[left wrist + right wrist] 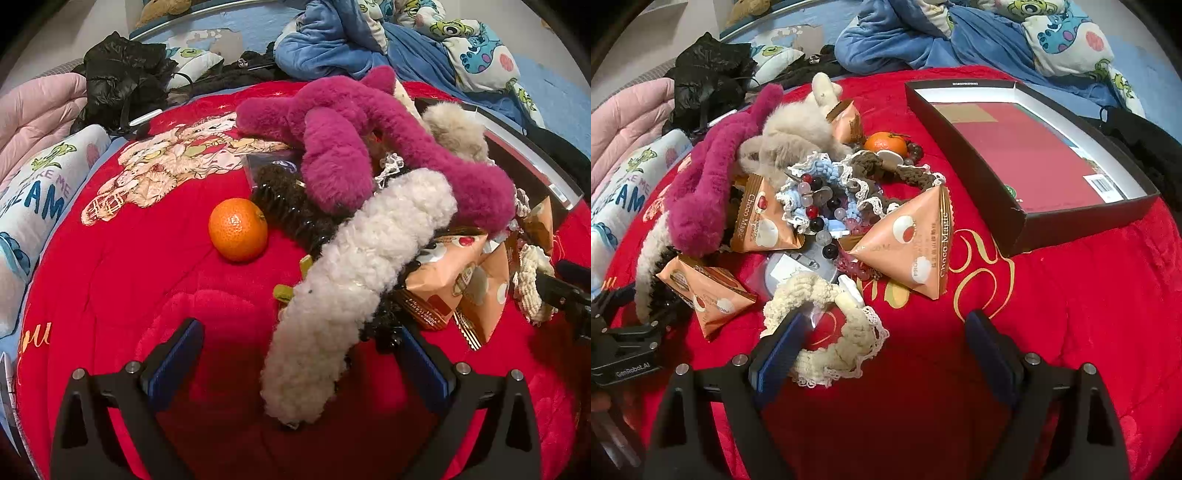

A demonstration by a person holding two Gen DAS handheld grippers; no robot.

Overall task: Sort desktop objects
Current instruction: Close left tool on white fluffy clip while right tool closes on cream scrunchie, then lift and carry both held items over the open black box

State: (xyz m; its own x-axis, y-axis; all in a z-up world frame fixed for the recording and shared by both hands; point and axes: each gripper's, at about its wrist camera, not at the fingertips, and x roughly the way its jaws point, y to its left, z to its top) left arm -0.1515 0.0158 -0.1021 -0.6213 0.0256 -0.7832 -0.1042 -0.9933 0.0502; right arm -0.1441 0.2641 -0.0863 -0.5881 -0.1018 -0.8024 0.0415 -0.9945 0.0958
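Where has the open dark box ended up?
In the right wrist view the dark box sits on the red blanket at upper right, right of the snack and hair-tie pile.

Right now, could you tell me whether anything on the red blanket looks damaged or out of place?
Nothing looks damaged, but the items sit in one tangled heap: the magenta plush clip lies over a Choco Magic packet, beads are strewn among lace scrunchies, and the black box holds no sorted items.

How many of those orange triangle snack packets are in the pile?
4 in the right view: far one by the beige plush, middle-left, near-left, biggest on the right. More may be buried.
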